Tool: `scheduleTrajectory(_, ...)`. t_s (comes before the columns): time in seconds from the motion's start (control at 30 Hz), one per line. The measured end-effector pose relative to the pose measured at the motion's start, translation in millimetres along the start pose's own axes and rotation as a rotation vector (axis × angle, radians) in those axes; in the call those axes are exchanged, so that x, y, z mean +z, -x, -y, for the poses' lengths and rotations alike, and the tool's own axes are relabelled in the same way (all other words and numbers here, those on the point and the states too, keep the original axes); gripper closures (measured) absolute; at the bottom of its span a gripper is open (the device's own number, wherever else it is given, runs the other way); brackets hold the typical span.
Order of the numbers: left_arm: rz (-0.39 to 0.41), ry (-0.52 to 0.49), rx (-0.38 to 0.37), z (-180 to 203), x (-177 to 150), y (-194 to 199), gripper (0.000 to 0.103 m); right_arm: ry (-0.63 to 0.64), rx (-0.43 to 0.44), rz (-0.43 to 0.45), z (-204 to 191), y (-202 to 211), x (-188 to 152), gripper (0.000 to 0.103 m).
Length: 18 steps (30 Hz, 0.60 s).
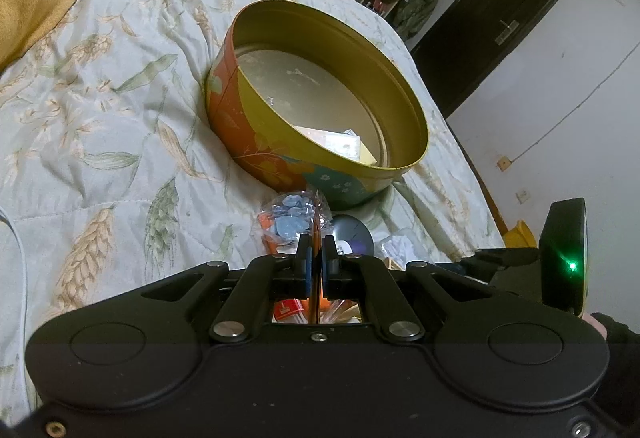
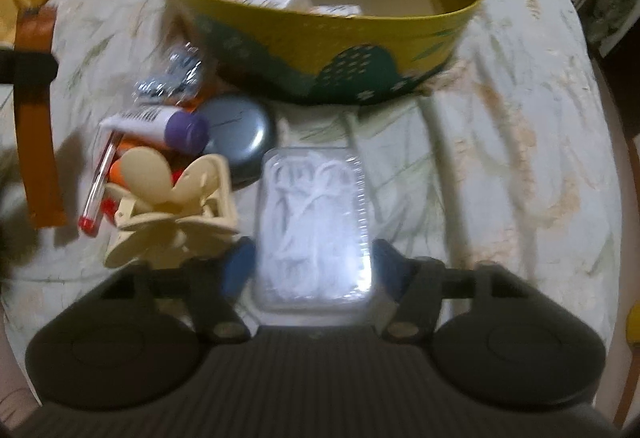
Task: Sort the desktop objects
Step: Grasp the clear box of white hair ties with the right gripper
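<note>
Left wrist view: the left gripper [image 1: 316, 258] is clamped on a thin orange strip [image 1: 317, 234], held on edge before a round tin [image 1: 256, 142] on the floral quilt [image 1: 100, 98]; a bag of blue pieces [image 1: 290, 218] lies just beside the tin.

Right wrist view — blurred: the right gripper [image 2: 314, 270] straddles a clear plastic box [image 2: 314, 222] of white items, lying on the quilt near the tin; whether its blue pads press the box cannot be told. A cream hair claw [image 2: 172, 206] and a purple-capped tube [image 2: 160, 124] lie to the left.
</note>
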<state>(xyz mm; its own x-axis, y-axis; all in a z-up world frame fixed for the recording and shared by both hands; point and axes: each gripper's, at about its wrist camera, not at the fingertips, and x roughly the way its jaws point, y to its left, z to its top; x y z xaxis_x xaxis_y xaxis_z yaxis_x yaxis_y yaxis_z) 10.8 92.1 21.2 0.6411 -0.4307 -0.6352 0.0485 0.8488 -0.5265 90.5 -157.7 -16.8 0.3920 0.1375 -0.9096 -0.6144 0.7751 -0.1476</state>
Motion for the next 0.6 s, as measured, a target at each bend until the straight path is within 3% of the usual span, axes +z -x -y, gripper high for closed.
scheduleTrajectory(0.1,-0.003,0.003,0.002,-0.3,0.1,-0.3,0.099,-0.031,0.016,0.005,3.2,2.8,-0.5,0.043)
scheduleTrajectory(0.37,0.007,0.005,-0.003,-0.8,0.2,1.6,0.099,-0.255,0.121,0.062,32.4,32.0,-4.5,0.044)
scheduleTrajectory(0.6,0.016,0.022,0.011,-2.7,1.6,4.0,0.099,-0.305,0.141,0.107,30.0,52.3,-11.4,0.044)
